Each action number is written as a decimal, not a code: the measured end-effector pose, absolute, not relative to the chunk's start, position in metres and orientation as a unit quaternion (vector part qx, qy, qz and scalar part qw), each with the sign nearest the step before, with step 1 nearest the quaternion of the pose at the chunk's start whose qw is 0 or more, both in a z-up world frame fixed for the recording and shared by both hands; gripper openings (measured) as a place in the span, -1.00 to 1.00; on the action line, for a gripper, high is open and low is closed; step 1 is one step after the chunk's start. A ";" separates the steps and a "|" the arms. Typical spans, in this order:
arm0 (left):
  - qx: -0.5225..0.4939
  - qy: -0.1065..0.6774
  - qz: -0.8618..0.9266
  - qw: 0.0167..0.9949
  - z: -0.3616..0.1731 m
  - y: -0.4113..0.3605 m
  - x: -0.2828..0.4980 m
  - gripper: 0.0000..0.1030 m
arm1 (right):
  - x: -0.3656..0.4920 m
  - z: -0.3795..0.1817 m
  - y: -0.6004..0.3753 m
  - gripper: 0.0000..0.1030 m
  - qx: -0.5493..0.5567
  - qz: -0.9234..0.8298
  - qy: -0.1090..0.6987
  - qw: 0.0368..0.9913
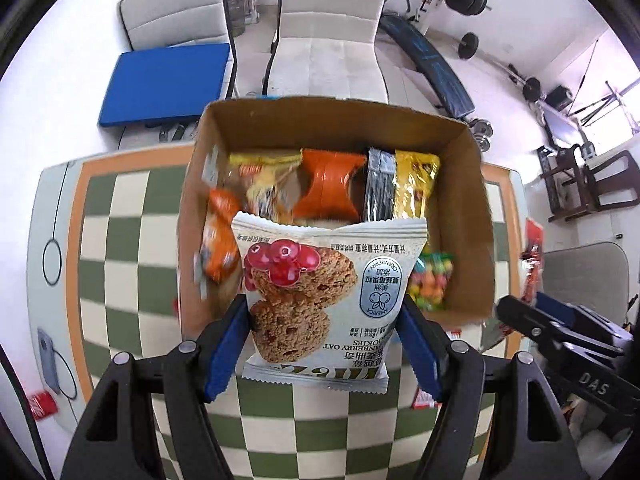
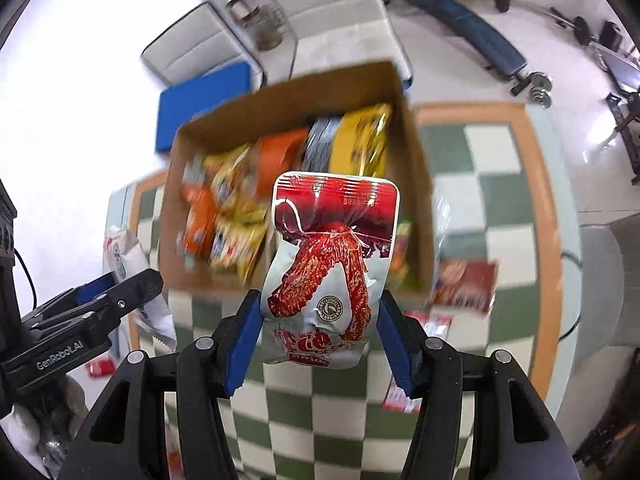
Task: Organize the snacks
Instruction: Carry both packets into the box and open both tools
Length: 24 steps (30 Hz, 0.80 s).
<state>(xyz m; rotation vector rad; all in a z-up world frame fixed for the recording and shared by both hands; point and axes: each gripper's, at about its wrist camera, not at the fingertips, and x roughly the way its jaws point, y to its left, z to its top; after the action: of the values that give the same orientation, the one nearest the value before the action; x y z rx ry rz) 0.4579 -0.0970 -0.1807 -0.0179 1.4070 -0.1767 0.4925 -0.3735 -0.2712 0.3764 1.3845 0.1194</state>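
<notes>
The left gripper [image 1: 324, 344] is pinching a cranberry oat cookie packet [image 1: 316, 300], and the right gripper [image 2: 320, 332] is clamping a red-and-white meat snack pouch [image 2: 332, 260] — both are hanging over the near edge of the cardboard box [image 1: 460, 208]. The box is already holding several packets, orange, grey and yellow. A few red packets [image 2: 464, 284] are lying on the checkered tablecloth [image 2: 488, 200] — so sorting looks well advanced, not finished.

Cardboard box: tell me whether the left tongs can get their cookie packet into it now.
Probably yes. The cardboard box is open-topped, and the left tongs hold the cookie packet above its near side, though snacks already crowd it.
</notes>
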 end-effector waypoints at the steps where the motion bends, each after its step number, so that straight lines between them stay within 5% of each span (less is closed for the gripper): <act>1: -0.002 0.651 -0.081 0.755 -0.186 -0.100 0.469 0.37 | 0.504 -0.272 -0.378 0.15 0.170 0.052 0.636 0.751; 17: 0.026 0.717 -0.059 0.694 -0.261 -0.110 0.546 0.40 | 0.612 -0.335 -0.390 0.19 0.103 0.003 0.679 0.727; 20: 0.022 0.719 -0.054 0.693 -0.266 -0.107 0.549 0.71 | 0.616 -0.340 -0.389 0.66 0.102 0.001 0.687 0.720; 24: 0.008 0.719 -0.059 0.692 -0.262 -0.104 0.548 0.72 | 0.619 -0.338 -0.387 0.67 0.100 0.002 0.681 0.725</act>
<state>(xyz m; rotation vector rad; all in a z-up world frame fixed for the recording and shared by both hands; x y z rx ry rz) 0.5482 -0.1042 -0.2618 0.0182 1.6074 -0.1326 0.6185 -0.3875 -0.3379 0.2197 1.5032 0.0044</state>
